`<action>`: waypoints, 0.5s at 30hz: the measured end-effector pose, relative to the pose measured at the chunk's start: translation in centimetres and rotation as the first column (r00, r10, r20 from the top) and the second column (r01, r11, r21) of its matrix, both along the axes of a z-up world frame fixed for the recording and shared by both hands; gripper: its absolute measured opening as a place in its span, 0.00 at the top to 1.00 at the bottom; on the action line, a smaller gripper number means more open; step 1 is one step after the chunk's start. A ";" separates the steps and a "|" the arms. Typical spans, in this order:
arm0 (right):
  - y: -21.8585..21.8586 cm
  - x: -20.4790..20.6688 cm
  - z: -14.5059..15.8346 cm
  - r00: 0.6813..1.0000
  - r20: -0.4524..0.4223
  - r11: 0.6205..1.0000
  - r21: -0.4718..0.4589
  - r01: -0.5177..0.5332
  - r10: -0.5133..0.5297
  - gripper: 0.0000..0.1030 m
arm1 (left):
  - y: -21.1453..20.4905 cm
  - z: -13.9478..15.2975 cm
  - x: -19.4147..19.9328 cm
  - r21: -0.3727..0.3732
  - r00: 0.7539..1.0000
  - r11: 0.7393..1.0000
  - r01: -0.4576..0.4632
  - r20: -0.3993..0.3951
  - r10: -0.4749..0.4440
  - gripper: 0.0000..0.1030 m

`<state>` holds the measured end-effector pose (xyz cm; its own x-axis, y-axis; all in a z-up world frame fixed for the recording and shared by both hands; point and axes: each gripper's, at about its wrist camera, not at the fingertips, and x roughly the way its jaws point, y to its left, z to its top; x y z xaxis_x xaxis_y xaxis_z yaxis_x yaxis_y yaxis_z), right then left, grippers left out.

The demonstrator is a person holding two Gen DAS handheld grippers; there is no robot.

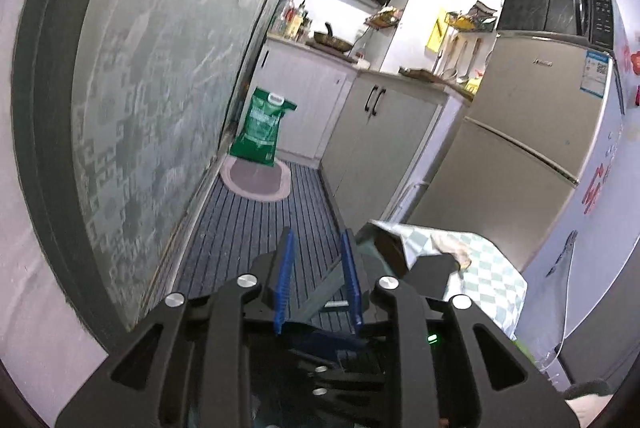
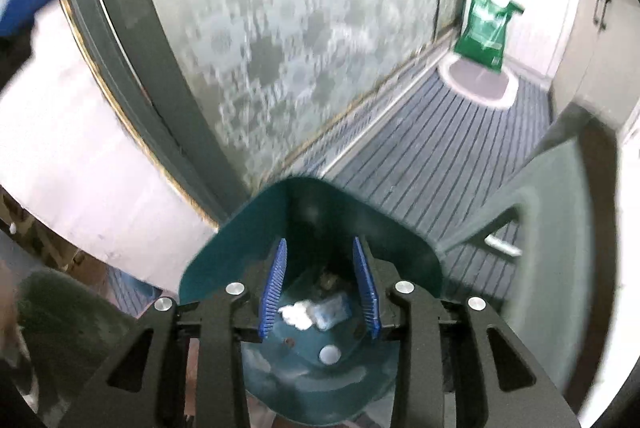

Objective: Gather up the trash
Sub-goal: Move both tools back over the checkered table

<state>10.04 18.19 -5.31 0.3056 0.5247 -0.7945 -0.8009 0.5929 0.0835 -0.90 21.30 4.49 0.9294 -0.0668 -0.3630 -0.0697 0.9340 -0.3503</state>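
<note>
l gripper is pointing down a narrow kitchen aisle w/ striped floor mat, its blue pads sitting a narrow gap apart w/ nothing between them, just floor showing thru. r gripper is hanging above a teal trash bin, looking steeply down into it; its pads are standing partly apart, a bit wider than the l ones, and not pinching anything. inside the bin, betw the r fingers in the view, trash is lying at the bottom: a crumpled white wad touching a pale blue wrapper, plus a dark scrap just behind them, too blurry to id. a grey-green lid or flap is standing tilted to the right of the bin; can't tell if it's attached. in the l view, a checkered cloth is lying over smth at lower right, near the fridge w/ a microwave on top. a green bag is standing at the far end of the aisle on a round mat, beside the white cabinets and by the frosted sliding door. r view is motion-blurred.
</note>
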 end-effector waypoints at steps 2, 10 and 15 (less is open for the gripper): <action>-1.0 0.1 1.8 0.999 0.031 1.000 0.021 0.015 -0.016 0.65 | -0.1 0.2 0.2 -0.002 1.000 1.000 -0.005 0.011 0.005 0.73; -7.1 1.7 8.6 0.984 0.142 0.991 0.093 0.092 -0.105 0.56 | -2.3 0.4 1.9 0.020 1.000 0.999 0.024 -0.009 -0.024 0.69; -11.8 4.3 11.7 0.968 0.185 0.984 0.094 0.152 -0.167 0.50 | -5.1 0.0 3.8 0.058 0.997 0.996 0.074 -0.036 -0.072 0.60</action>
